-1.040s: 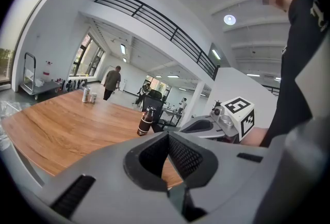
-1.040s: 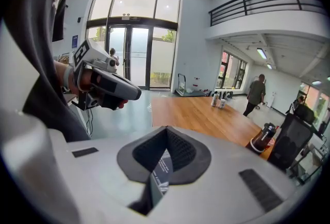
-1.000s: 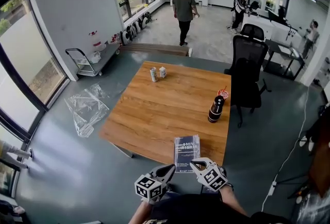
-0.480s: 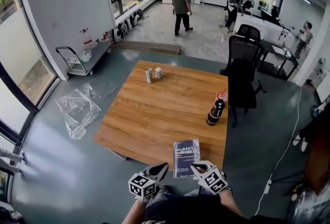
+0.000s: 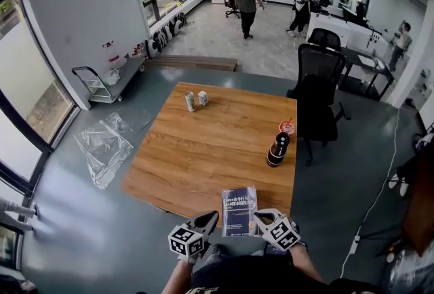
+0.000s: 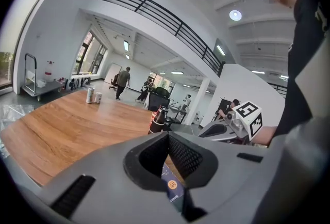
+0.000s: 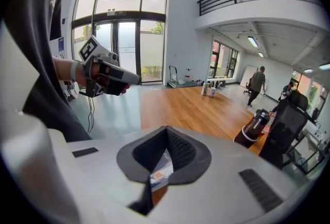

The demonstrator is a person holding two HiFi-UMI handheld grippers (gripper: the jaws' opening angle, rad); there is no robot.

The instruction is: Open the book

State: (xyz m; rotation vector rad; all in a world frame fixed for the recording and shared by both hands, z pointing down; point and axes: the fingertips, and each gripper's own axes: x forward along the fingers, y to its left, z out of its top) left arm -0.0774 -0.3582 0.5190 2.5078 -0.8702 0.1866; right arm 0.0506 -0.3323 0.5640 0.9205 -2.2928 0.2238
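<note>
A dark blue book (image 5: 239,210) lies closed on the wooden table (image 5: 203,143), at its near edge. My left gripper (image 5: 213,217) is just left of the book's near part, jaws shut and empty. On the book's right side my right gripper (image 5: 260,217) is likewise shut with nothing held. In the left gripper view the left gripper (image 6: 167,133) has its jaws meeting, the book's cover (image 6: 172,190) shows below them, and the right gripper (image 6: 227,130) is off to the right. In the right gripper view the right gripper (image 7: 166,128) is shut over the book (image 7: 162,171), with the left gripper (image 7: 111,76) at the left.
A black bottle with a red lid (image 5: 277,149) stands on the table's right side, beyond the book. Two small cans (image 5: 194,100) stand at the far end. A black office chair (image 5: 319,93) is off the right edge. Plastic sheeting (image 5: 102,143) and a cart (image 5: 102,82) are at the left.
Both grippers have shifted a little along the table's near edge, still flanking the book and still shut. The book has not moved on the table. The people at the back have walked on.
</note>
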